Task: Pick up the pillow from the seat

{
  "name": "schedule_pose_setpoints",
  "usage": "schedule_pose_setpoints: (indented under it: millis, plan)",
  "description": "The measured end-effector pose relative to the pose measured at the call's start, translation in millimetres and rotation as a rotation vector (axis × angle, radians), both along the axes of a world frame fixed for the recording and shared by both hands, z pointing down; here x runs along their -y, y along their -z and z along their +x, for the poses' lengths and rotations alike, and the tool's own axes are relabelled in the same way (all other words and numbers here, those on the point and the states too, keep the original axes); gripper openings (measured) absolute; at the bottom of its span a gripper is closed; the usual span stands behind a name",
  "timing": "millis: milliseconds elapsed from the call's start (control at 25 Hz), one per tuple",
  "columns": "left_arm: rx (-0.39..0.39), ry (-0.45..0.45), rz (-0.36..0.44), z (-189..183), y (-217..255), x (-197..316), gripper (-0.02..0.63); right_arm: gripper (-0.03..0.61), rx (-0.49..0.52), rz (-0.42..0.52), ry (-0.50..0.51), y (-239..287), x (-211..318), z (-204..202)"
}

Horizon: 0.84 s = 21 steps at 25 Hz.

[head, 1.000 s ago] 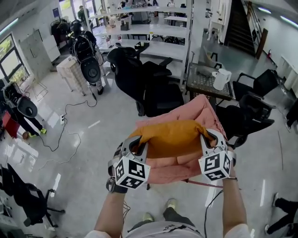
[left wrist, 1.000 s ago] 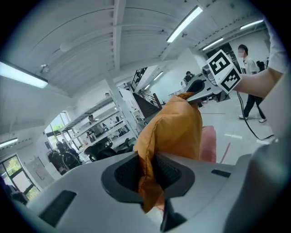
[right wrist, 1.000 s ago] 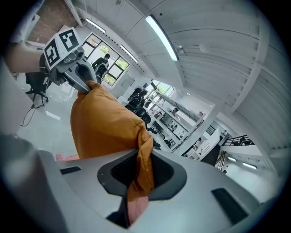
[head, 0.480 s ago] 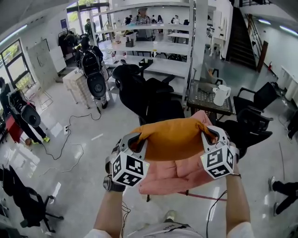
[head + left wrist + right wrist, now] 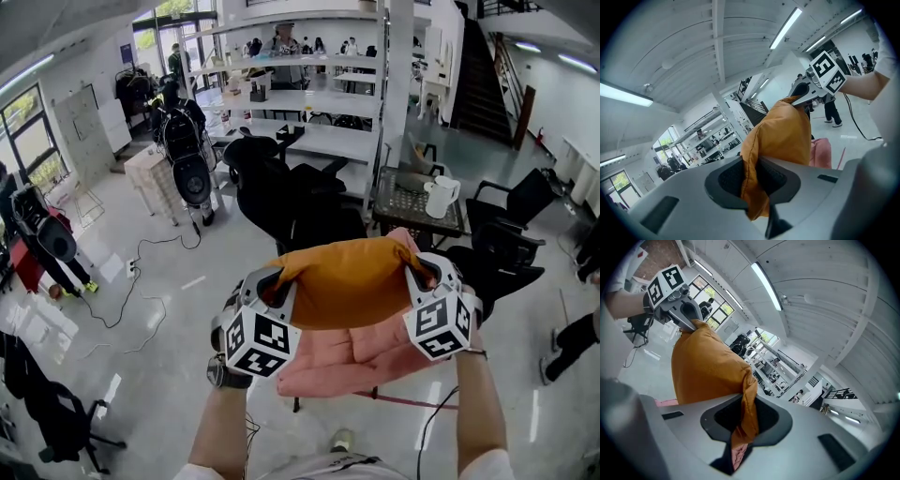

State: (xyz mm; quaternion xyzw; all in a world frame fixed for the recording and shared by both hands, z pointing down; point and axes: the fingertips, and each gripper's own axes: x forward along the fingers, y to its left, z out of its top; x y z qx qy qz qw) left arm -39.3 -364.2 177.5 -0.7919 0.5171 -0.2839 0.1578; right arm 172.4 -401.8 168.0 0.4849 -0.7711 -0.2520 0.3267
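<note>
An orange pillow (image 5: pixel 349 280) hangs in the air between my two grippers, well above the pink seat (image 5: pixel 361 352). My left gripper (image 5: pixel 277 286) is shut on the pillow's left corner; in the left gripper view the orange fabric (image 5: pixel 780 140) is pinched between the jaws (image 5: pixel 751 180). My right gripper (image 5: pixel 419 277) is shut on the right corner, with the cloth (image 5: pixel 712 373) clamped between its jaws (image 5: pixel 746 420). Each gripper view shows the other gripper at the pillow's far end.
Black office chairs (image 5: pixel 281 192) stand beyond the pink seat, another (image 5: pixel 502 248) to the right. A small table with a white kettle (image 5: pixel 440 198) sits behind. Shelving (image 5: pixel 309 94), stairs at the back right, cables on the floor at left. A person's legs (image 5: pixel 572 342) at the right edge.
Both grippers have lifted the pillow up off the pink seat; it now hangs higher and clear of the seat. A person's legs have come in at the right edge.
</note>
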Motion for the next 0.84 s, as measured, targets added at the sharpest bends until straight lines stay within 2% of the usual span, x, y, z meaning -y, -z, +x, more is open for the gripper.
schedule_pose_setpoints:
  millis: [840]
  plan:
    - [0.006,0.015,0.008,4,-5,-13,0.075,0.055,-0.004,0.01,-0.001,-7,-11,4]
